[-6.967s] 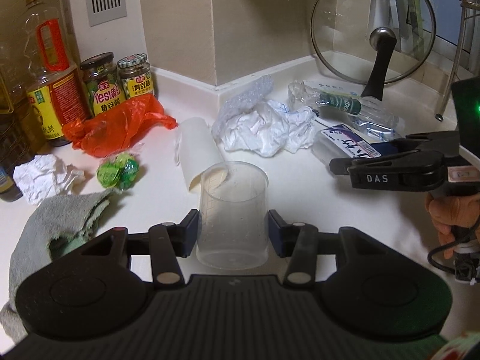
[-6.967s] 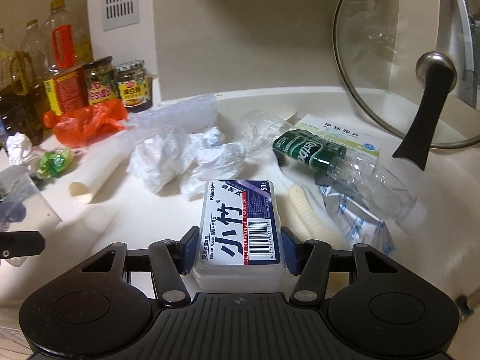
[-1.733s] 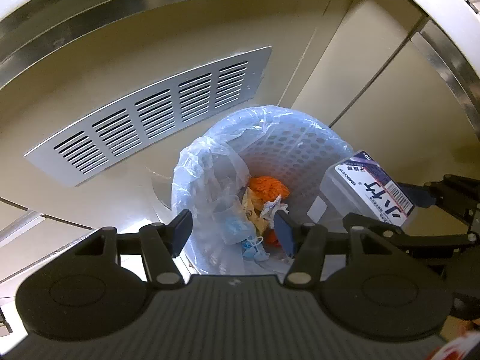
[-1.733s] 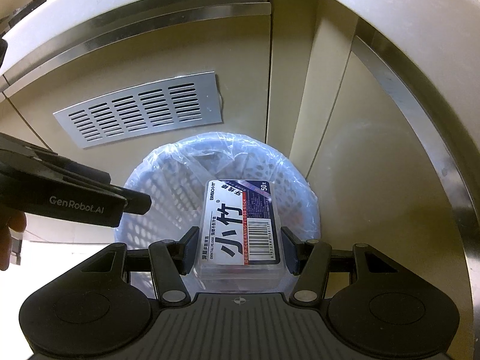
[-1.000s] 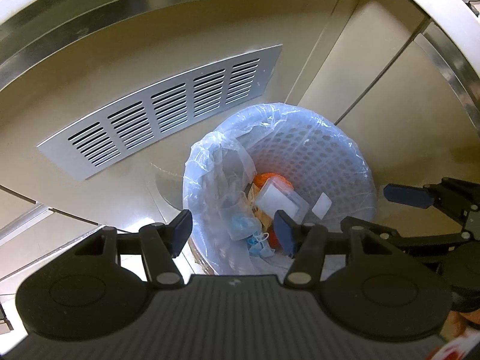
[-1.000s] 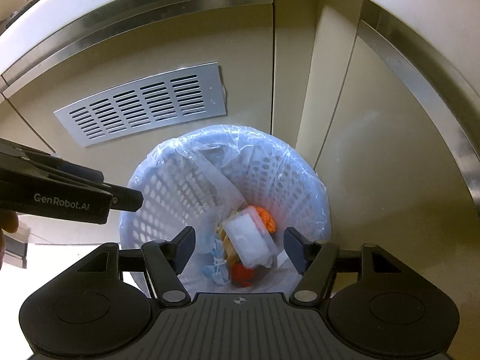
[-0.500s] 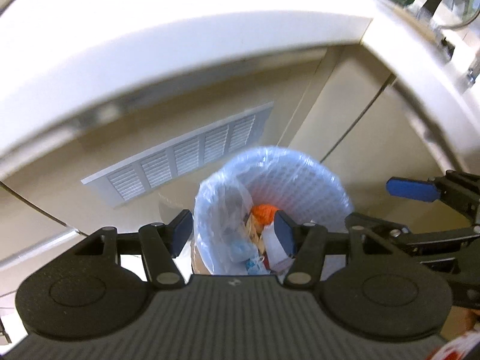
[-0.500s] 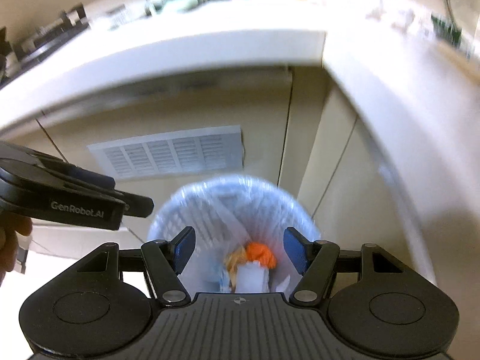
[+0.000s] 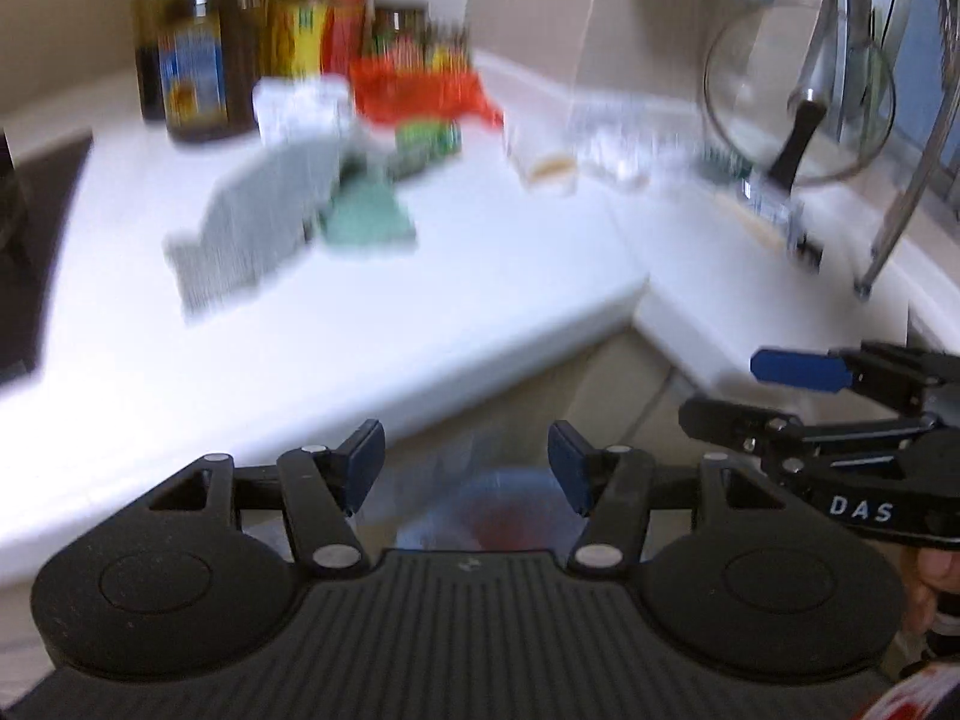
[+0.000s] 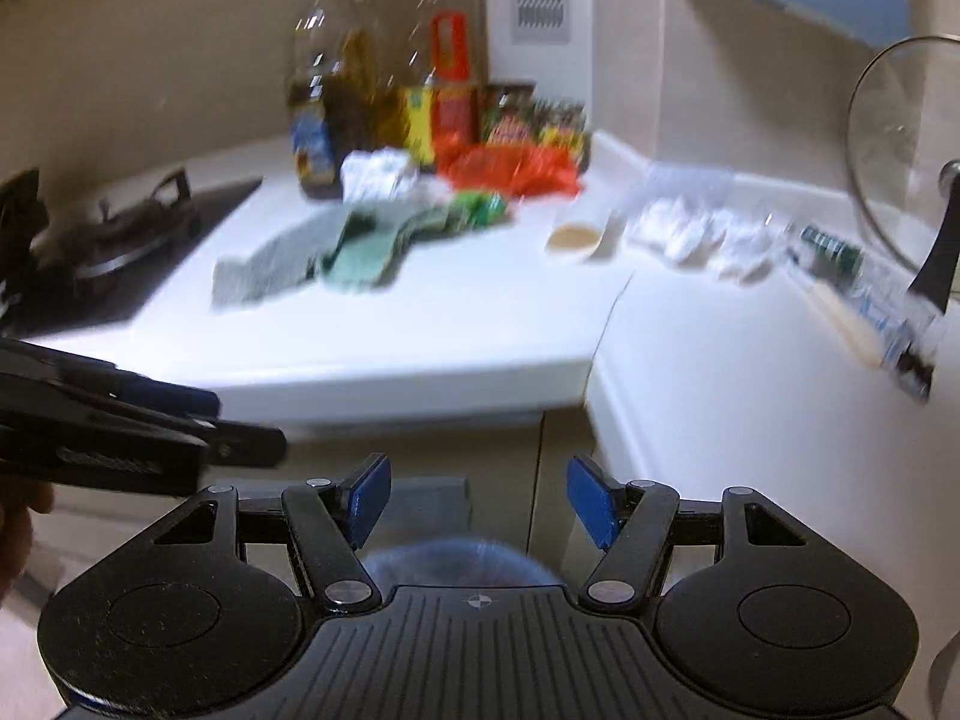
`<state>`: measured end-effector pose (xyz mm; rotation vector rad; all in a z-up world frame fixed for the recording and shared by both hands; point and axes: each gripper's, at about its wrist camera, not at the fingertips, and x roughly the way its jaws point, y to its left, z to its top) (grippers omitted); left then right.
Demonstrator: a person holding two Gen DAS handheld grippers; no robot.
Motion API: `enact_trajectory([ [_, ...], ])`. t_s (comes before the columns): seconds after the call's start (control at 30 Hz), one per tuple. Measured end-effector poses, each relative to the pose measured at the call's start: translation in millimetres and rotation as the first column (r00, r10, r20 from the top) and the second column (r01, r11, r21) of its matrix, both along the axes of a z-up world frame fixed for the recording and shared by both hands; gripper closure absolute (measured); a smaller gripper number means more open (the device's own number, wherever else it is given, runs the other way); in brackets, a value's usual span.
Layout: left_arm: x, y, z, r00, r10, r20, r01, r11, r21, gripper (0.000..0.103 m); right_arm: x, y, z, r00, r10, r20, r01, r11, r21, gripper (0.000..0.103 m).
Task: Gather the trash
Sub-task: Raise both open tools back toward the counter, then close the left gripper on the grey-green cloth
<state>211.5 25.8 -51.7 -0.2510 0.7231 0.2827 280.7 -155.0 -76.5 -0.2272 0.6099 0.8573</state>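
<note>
Both tools have swung up from the bin since half a second ago, and the white surface (image 10: 456, 324) now fills both views, blurred with motion. Left tool (image 9: 466, 468) sits at lower centre of its view, jaws spread wide with nothing between the blue pads. Right tool (image 10: 480, 498) matches it in its own view: jaws apart, empty. Each tool pokes into the other's frame, right tool at the right edge of the left view, left tool at the left edge of the right view, well apart from each other.

Below the fingers in the right view, the rim of the lined trash bin (image 10: 456, 558) peeks out at bottom centre, under the surface's front edge; in the left view it is only a bluish smear.

Trash on the surface sits toward the back: a red plastic bag (image 10: 510, 171) against the jars, a green wrapper (image 10: 480, 207) just in front of it, a crumpled white paper (image 10: 375, 174) beside the bottles, a paper cup (image 10: 579, 234) on its side, white tissues (image 10: 678, 228) right of that, a clear plastic bottle (image 10: 840, 258) near the glass lid (image 10: 900, 150). A grey-green cloth (image 10: 336, 258) lies left of centre.

Open room: a broad bare strip of surface runs along the front edge, and the inner corner of the L stands right of centre. A stove (image 10: 114, 240) takes the left end.
</note>
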Motion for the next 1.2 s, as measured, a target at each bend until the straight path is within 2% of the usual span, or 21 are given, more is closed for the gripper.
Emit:
enact_trajectory([
  [0.07, 6, 6, 13, 0.999, 0.019, 0.036, -0.021, 0.999, 0.030, 0.037, 10, 2, 8, 1.000, -0.007, 0.010, 0.007, 1.000, 0.018, 0.038],
  [0.2, 20, 28, 32, 0.996, 0.061, 0.071, -0.067, 0.994, 0.082, 0.032, 26, 9, 21, 1.000, -0.014, 0.028, 0.012, 0.999, 0.043, 0.038],
  [0.3, 34, 48, 38, 0.993, 0.091, 0.078, -0.100, 0.989, 0.113, 0.024, 41, 15, 28, 1.000, -0.022, 0.019, 0.020, 0.998, 0.064, 0.038],
  [0.37, 44, 60, 40, 0.991, 0.108, 0.079, -0.118, 0.985, 0.129, 0.013, 54, 21, 33, 0.999, -0.036, 0.007, 0.035, 0.996, 0.079, 0.038],
  [0.5, 69, 84, 32, 0.991, 0.123, 0.051, -0.130, 0.977, 0.171, 0.010, 78, 32, 41, 0.998, -0.057, 0.000, 0.056, 0.994, 0.096, 0.035],
  [0.63, 96, 104, 16, 0.992, 0.127, 0.006, -0.126, 0.977, 0.174, 0.009, 98, 45, 46, 0.998, -0.068, 0.010, 0.067, 0.992, 0.105, 0.028],
  [0.9, 138, 120, -8, 0.993, 0.113, -0.040, -0.102, 0.972, 0.210, 0.006, 123, 61, 37, 0.995, -0.095, -0.009, 0.095, 0.991, 0.091, 0.027],
  [1.03, 150, 128, -18, 0.988, 0.123, -0.091, -0.104, 0.976, 0.189, 0.019, 130, 64, 31, 0.995, -0.100, -0.021, 0.101, 0.991, 0.085, 0.027],
  [1.1, 150, 129, -21, 0.989, 0.119, -0.086, -0.102, 0.979, 0.175, 0.024, 132, 64, 30, 0.994, -0.103, -0.026, 0.104, 0.991, 0.080, 0.027],
  [1.2, 149, 129, -18, 0.991, 0.111, -0.072, -0.097, 0.980, 0.174, 0.052, 134, 63, 29, 0.994, -0.103, -0.025, 0.104, 0.991, 0.079, 0.027],
])
